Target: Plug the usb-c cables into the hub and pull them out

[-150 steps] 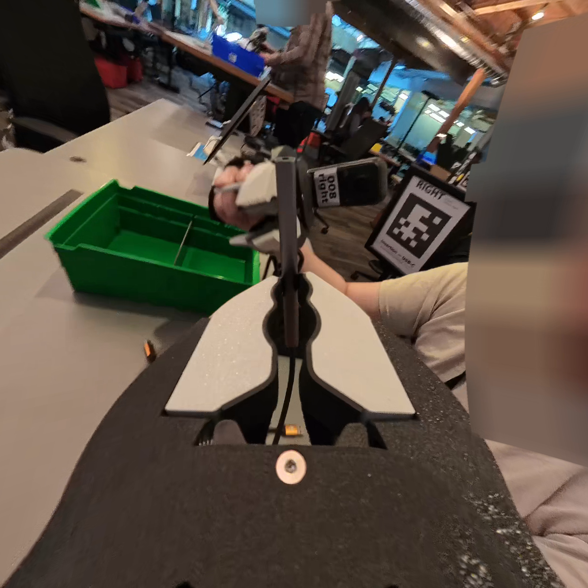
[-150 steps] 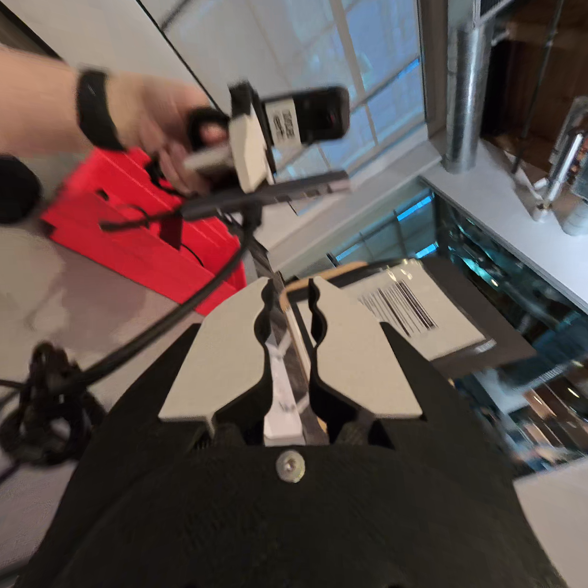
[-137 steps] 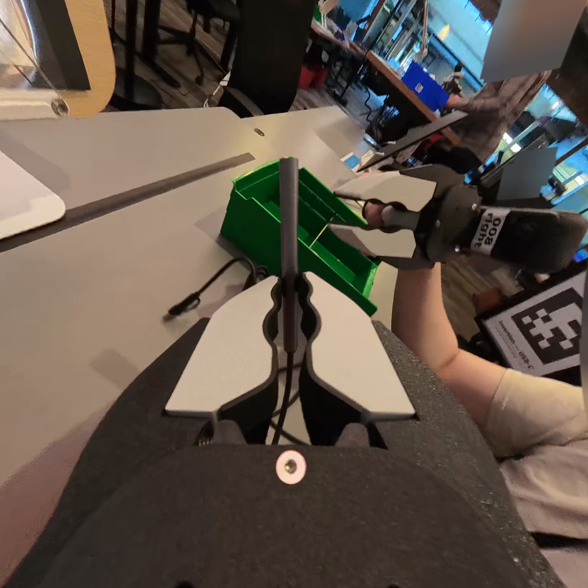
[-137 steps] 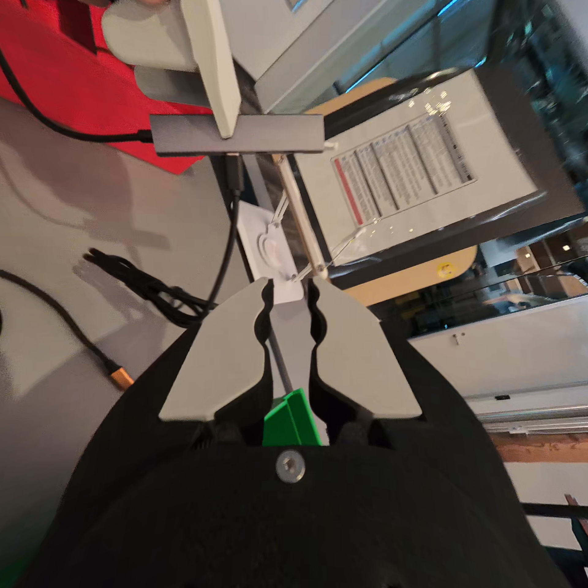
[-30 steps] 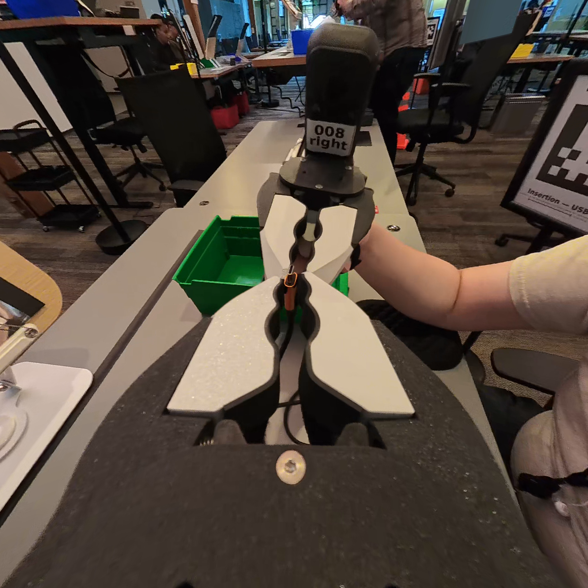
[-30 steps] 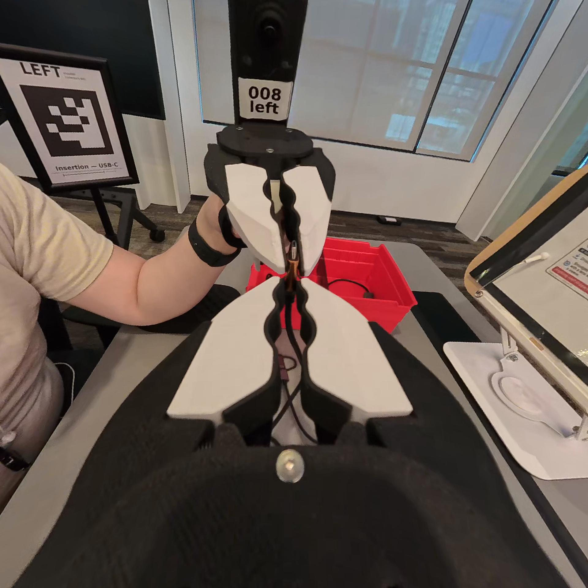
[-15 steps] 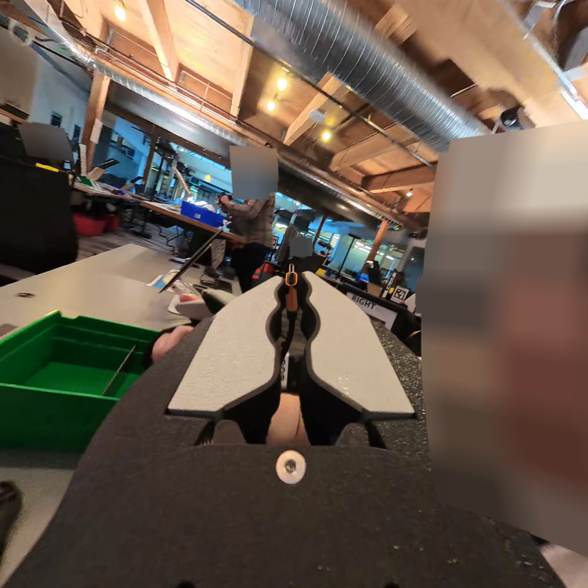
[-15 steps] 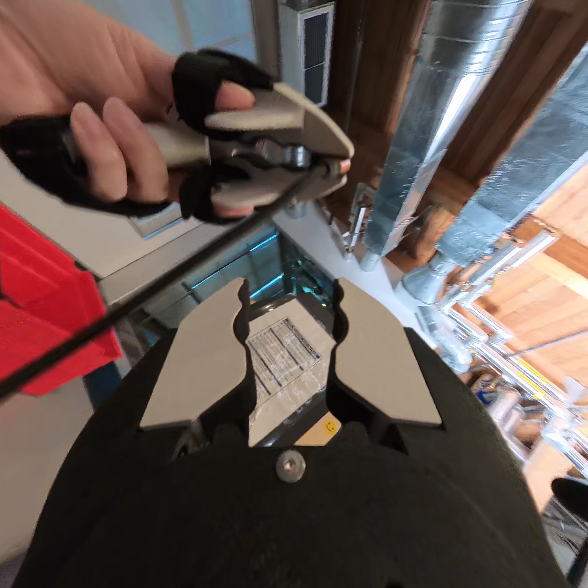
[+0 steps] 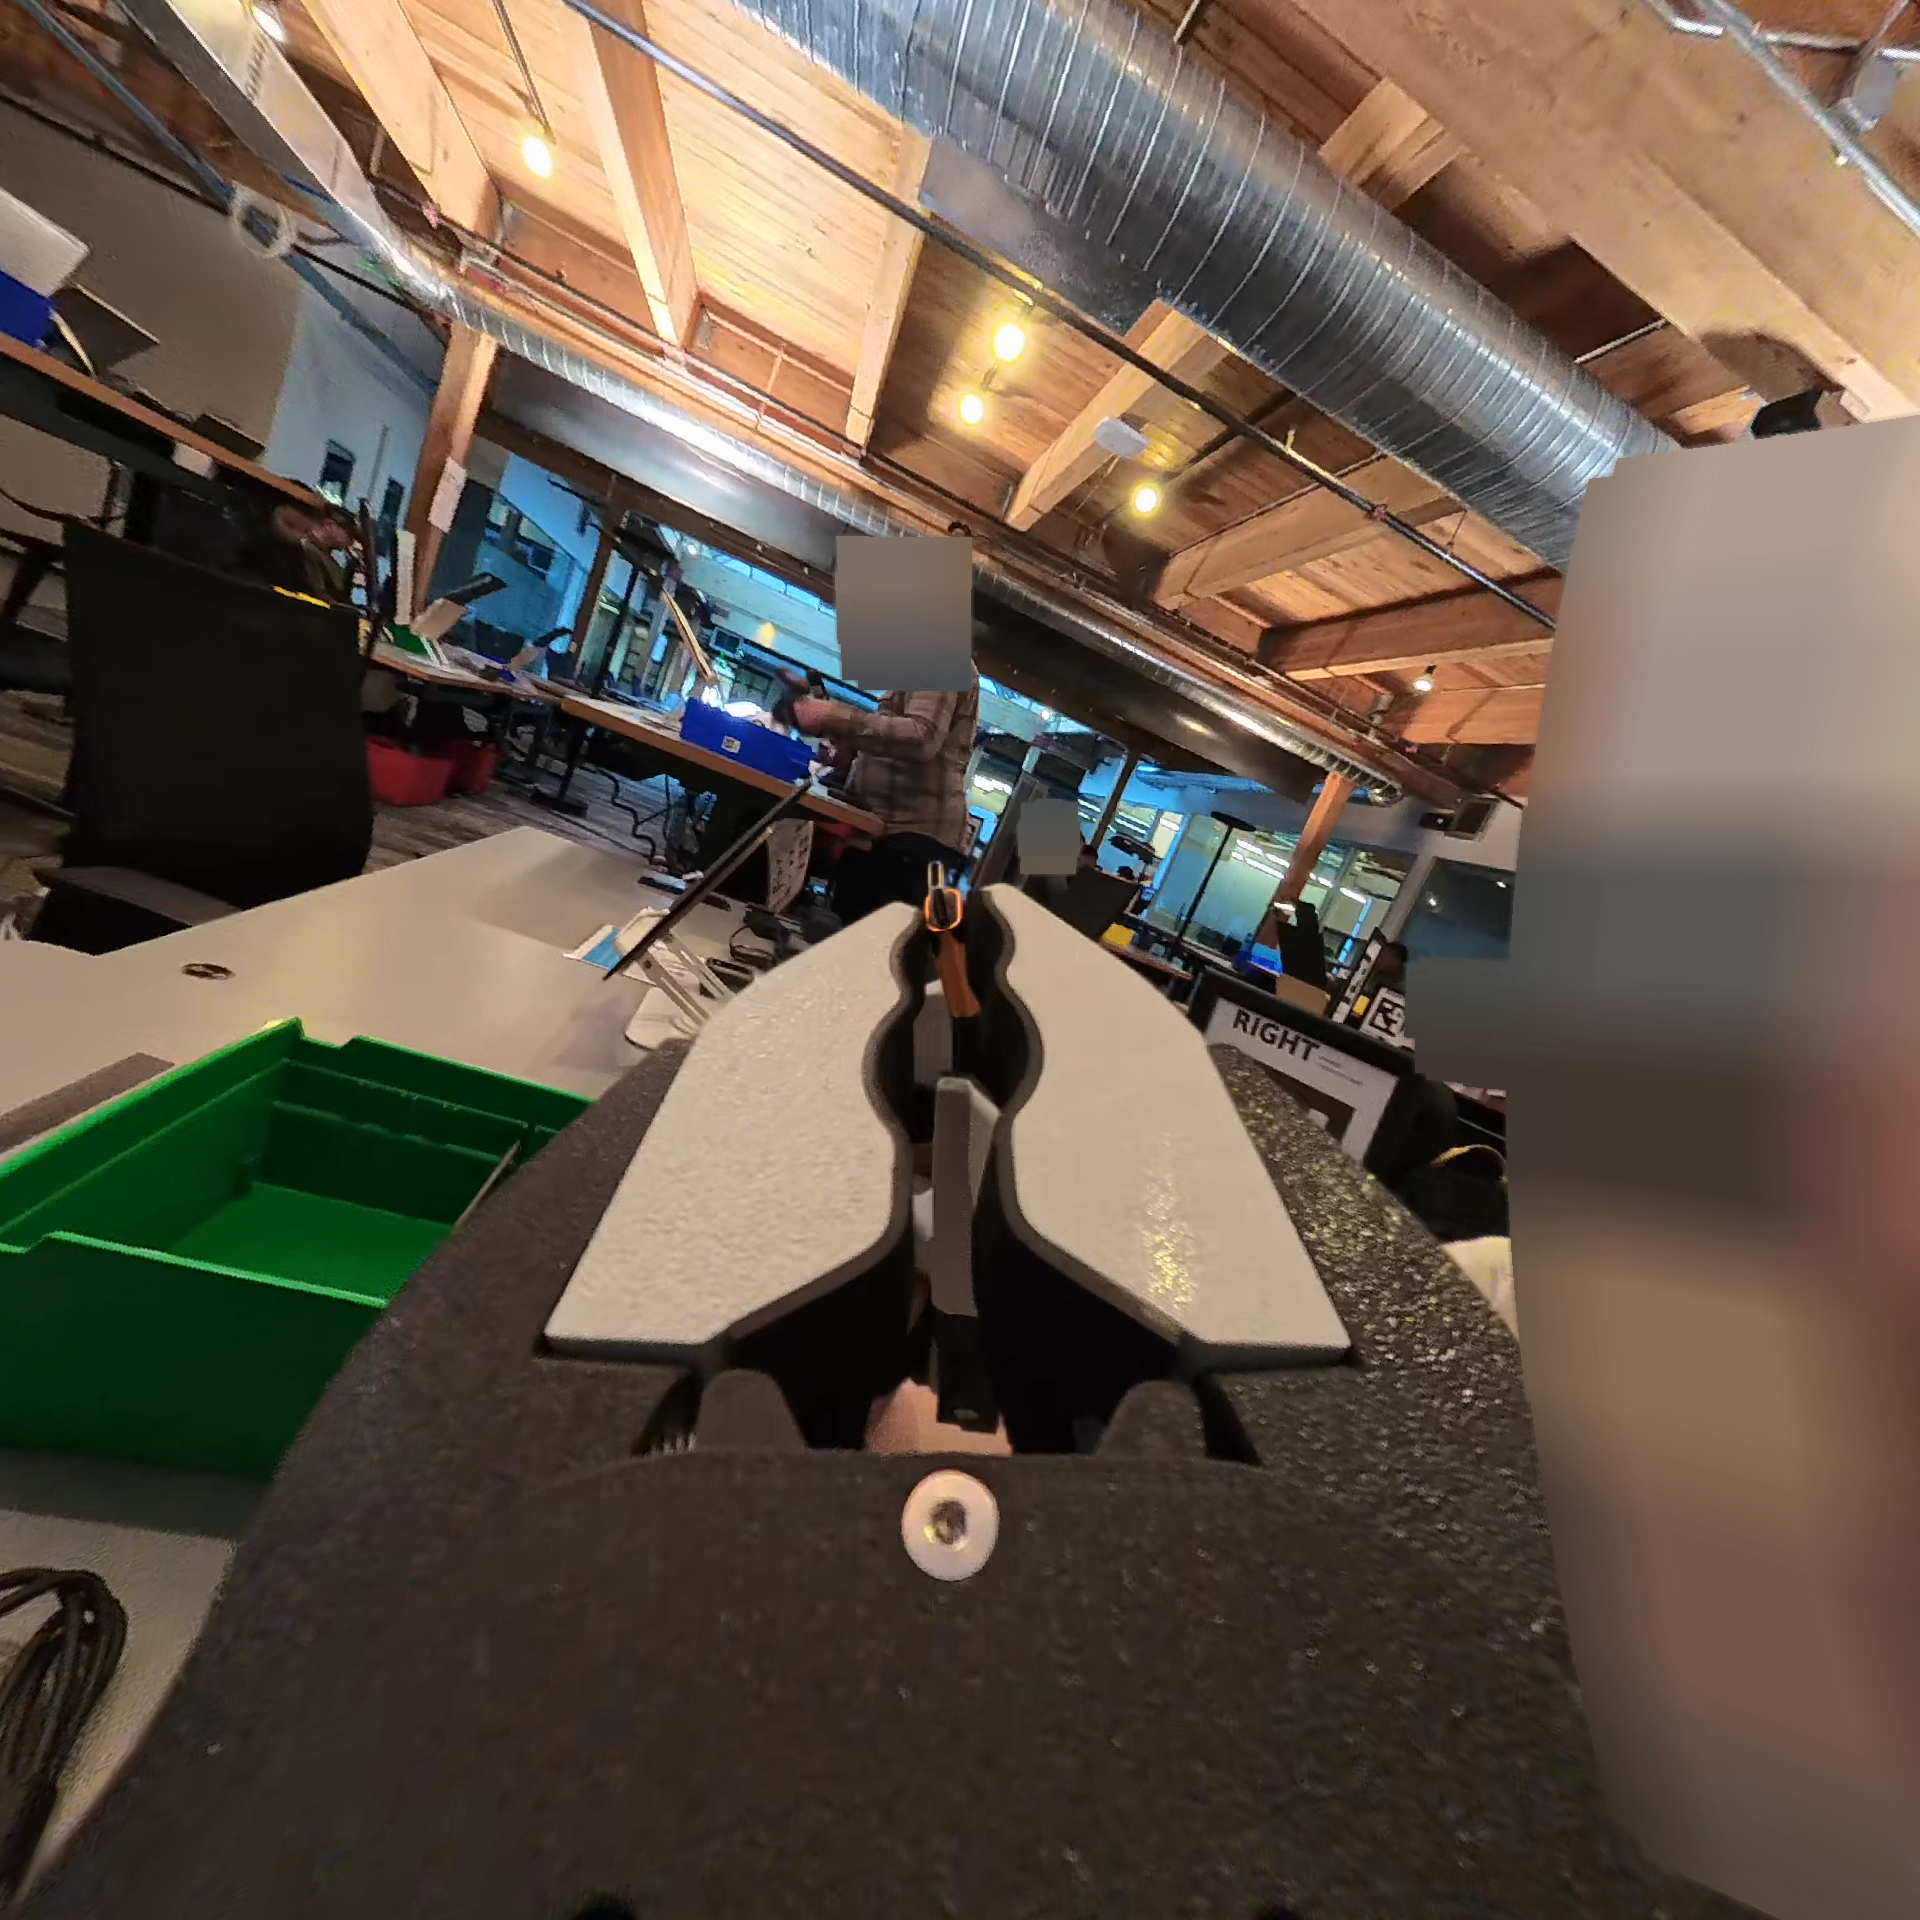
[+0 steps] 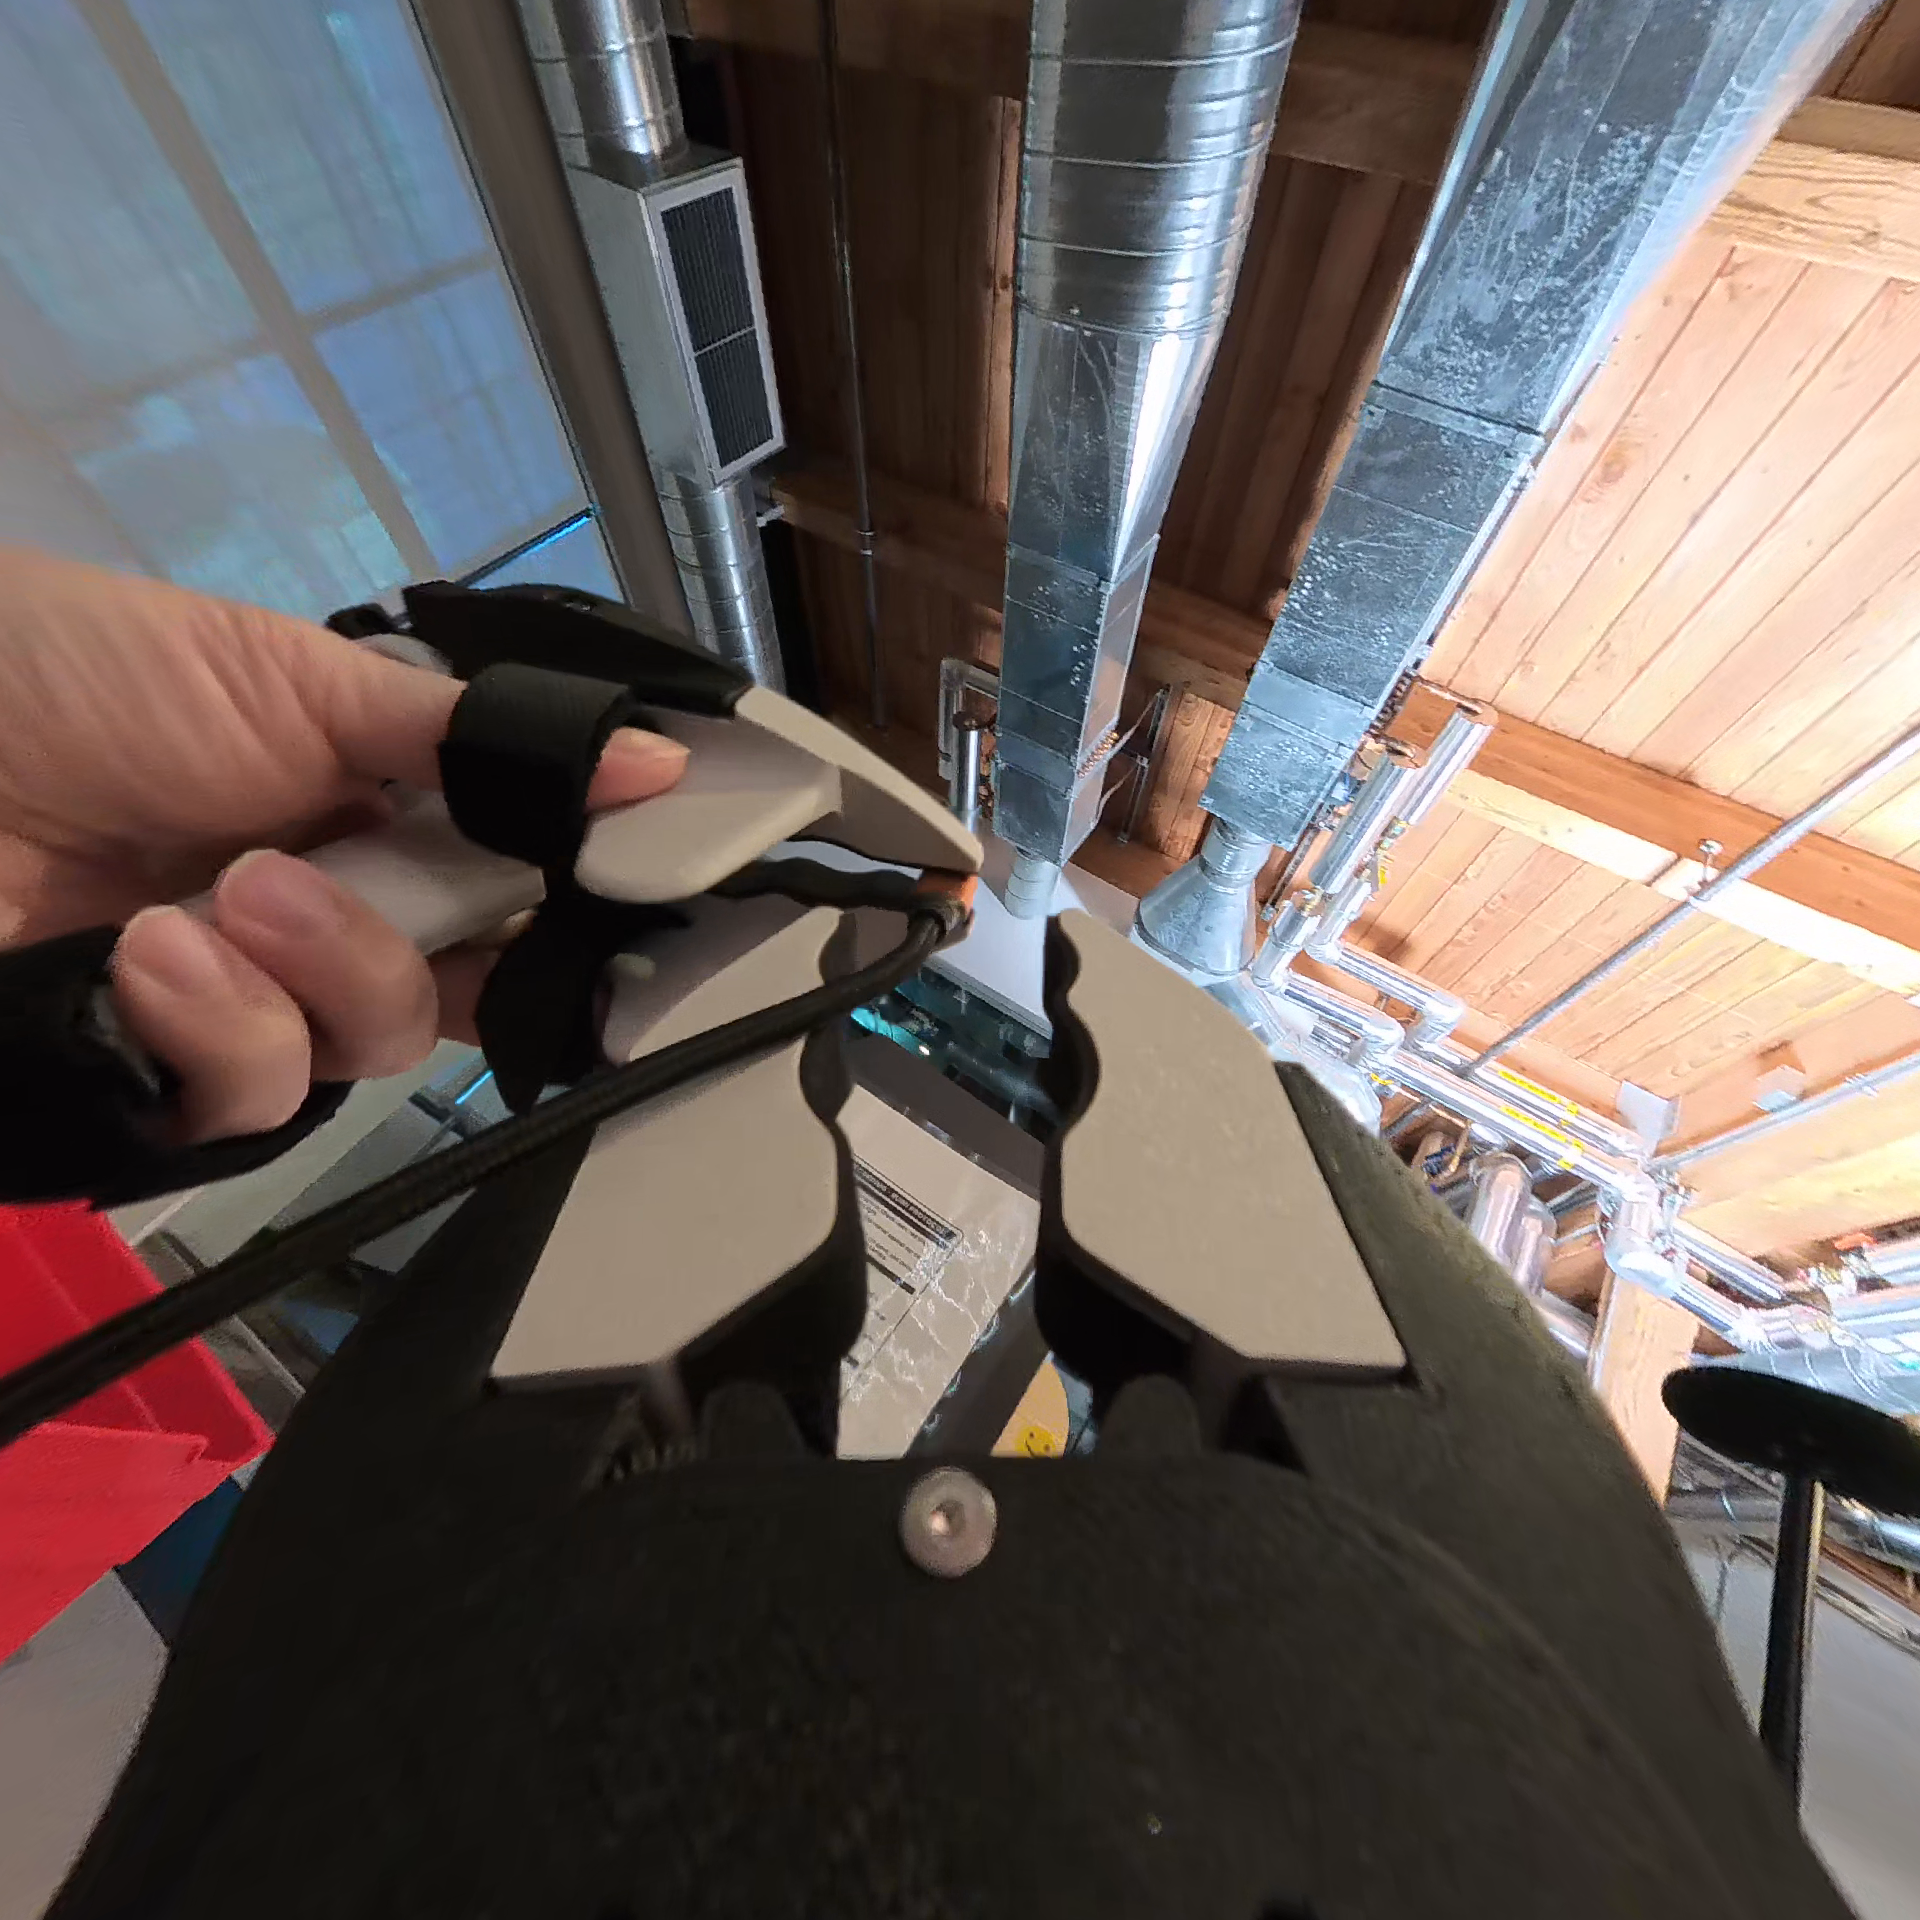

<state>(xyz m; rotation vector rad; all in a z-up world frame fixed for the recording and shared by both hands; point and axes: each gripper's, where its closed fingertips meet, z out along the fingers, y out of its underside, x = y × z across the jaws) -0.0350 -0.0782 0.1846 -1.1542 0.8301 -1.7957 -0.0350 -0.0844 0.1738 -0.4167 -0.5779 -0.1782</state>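
Observation:
My left gripper (image 9: 952, 906) is shut on the orange-collared plug (image 9: 954, 971) of a black braided usb-c cable, with the metal tip poking out past the fingertips. In the right wrist view the left gripper (image 10: 940, 878) comes in from the left in a hand and holds the plug (image 10: 954, 902) just above my right gripper (image 10: 951, 935), which is open and empty. The cable (image 10: 623, 1070) trails down to the lower left across the right gripper's left finger (image 10: 717, 1122). No hub is in view. Both cameras tilt up toward the ceiling.
A green bin (image 9: 208, 1226) sits on the grey table at left, with a coil of black cable (image 9: 47, 1662) at the lower left. A red bin (image 10: 83, 1392) shows low left in the right wrist view. A sign stand (image 9: 1299, 1070) is behind.
A second ago both grippers were shut, tip to tip over the table. Both have since tilted upward and the right one has opened. The left one, still holding the plug, has come closer to the right fingertips.

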